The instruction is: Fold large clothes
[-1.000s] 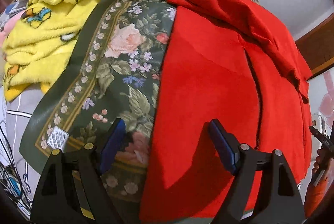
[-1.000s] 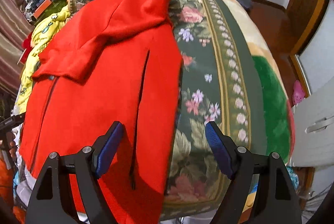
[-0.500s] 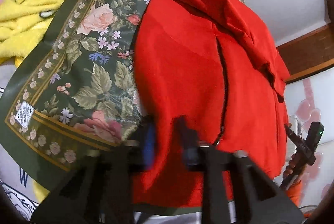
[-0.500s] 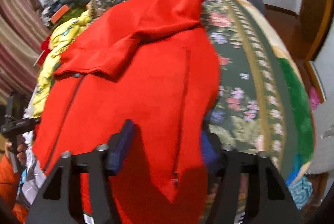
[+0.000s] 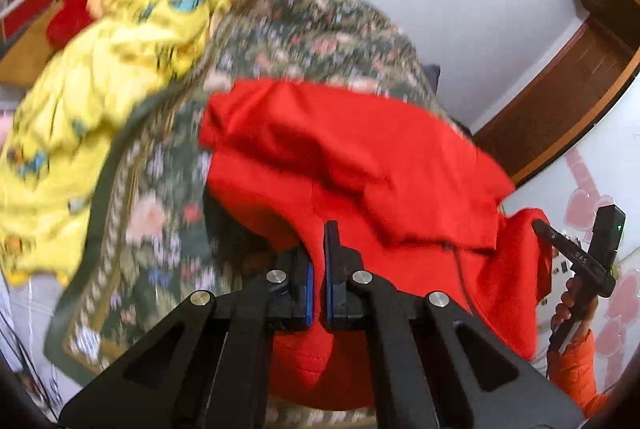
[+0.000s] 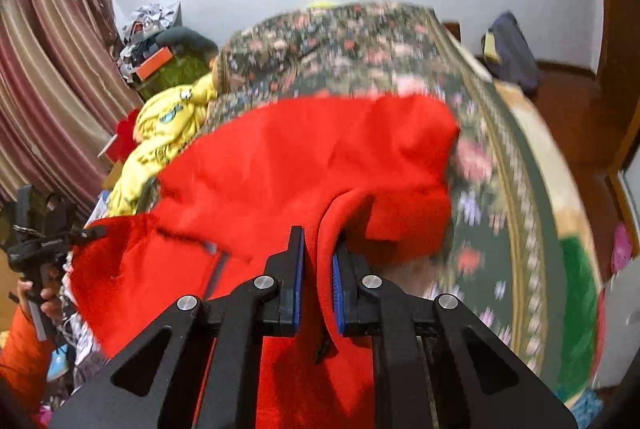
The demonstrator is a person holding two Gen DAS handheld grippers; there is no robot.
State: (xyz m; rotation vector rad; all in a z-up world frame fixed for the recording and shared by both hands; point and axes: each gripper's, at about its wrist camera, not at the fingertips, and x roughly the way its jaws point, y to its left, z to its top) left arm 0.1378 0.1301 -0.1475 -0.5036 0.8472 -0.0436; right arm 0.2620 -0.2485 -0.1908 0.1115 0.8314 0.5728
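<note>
A red jacket [image 5: 360,157] lies on a bed under a green floral blanket [image 5: 160,213], its long axis running left to right across the near part, the near hem lifted. The left gripper [image 5: 317,261] and right gripper [image 6: 318,269] each have jaws clenched on that red hem. A crumpled yellow blanket [image 5: 100,89] lies to the far left.

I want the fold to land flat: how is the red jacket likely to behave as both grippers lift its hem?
Probably floppy: the red jacket already sags and bunches between the left gripper and the right gripper. Its fleecy-looking fabric seems thick, so folds may stay puffy. It looks unlikely to slip, since both jaws are shut on cloth over the floral bedspread.
</note>
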